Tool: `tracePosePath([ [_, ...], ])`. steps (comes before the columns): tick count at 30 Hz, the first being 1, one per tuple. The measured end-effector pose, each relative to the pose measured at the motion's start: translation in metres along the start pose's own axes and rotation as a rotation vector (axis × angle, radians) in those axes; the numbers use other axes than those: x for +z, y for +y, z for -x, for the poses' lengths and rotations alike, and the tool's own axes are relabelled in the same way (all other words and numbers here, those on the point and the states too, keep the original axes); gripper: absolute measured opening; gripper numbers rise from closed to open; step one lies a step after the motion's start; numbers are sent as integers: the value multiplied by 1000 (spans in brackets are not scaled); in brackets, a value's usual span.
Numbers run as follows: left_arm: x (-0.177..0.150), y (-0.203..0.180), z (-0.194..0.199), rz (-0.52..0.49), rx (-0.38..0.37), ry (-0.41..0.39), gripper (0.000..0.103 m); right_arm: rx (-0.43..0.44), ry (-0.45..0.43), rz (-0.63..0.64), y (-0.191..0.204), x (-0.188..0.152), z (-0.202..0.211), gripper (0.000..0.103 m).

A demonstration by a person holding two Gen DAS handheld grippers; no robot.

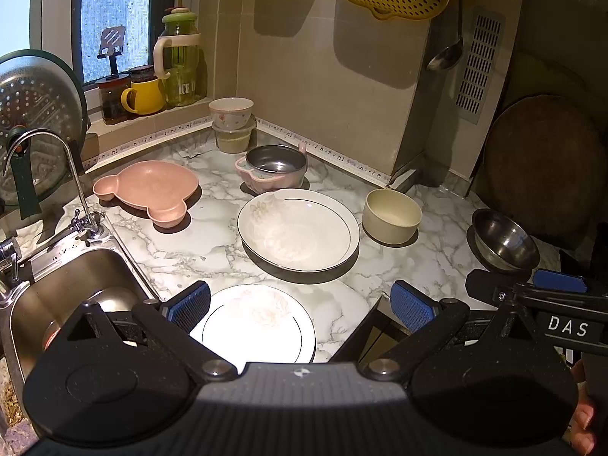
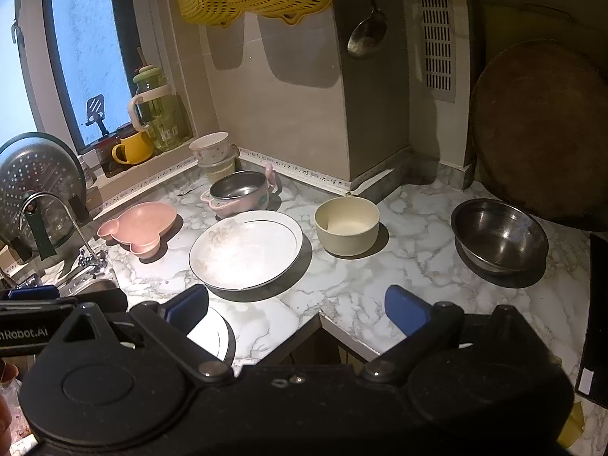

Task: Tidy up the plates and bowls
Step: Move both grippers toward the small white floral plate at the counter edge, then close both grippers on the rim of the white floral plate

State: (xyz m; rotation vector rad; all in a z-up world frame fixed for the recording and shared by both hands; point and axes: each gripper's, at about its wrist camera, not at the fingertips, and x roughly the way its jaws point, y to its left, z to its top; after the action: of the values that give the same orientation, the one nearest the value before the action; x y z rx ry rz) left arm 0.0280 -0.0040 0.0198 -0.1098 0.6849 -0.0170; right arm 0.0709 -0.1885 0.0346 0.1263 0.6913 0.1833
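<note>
Marble-patterned and sunlit, the table (image 1: pixel 182 243) is carrying the whole scatter of dishes beside a steel sink (image 1: pixel 76 288). Nearest the front edge a flat white plate (image 1: pixel 262 323) is lying; just behind it a larger deep white plate (image 1: pixel 298 230) is sitting, with a cream bowl (image 1: pixel 391 216) to its right and a steel bowl (image 1: pixel 503 239) further right still. Toward the back, a pink bear-shaped dish (image 1: pixel 146 188) is resting near the tap, a pink handled bowl with a steel liner (image 1: pixel 273 171) is standing behind the deep plate, and a floral bowl stacked on a small tub (image 1: pixel 231 123) is sitting in the corner.

Both tools are hanging above the front edge, touching nothing. The left tool (image 1: pixel 300 304) is standing wide, its blue pads straddling the flat plate from above; the right tool (image 2: pixel 296 311) is likewise wide and empty, pointing toward the deep plate (image 2: pixel 247 249) and cream bowl (image 2: pixel 347 226).

Judging by this, sorting is only beginning: nothing looks grouped except the corner stack. A sensible next move is lowering the left tool onto the flat plate's rim. Since it is lying flush on the table, getting a pad under the edge will likely be fiddly, and it may slide.
</note>
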Motion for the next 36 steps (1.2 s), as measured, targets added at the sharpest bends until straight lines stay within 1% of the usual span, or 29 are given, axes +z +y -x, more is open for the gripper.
tracePosePath([
  [13, -2, 3, 1, 5, -13, 6, 102, 2, 5, 6, 3, 0, -2, 99],
  [20, -3, 6, 0, 10, -18, 13, 102, 19, 21, 2, 6, -3, -7, 99],
  [30, -1, 29, -15, 42, -26, 39, 102, 35, 48, 6, 20, -2, -24, 99],
  [36, 3, 41, -22, 42, -28, 26, 102, 50, 65, 11, 28, 1, -37, 99],
])
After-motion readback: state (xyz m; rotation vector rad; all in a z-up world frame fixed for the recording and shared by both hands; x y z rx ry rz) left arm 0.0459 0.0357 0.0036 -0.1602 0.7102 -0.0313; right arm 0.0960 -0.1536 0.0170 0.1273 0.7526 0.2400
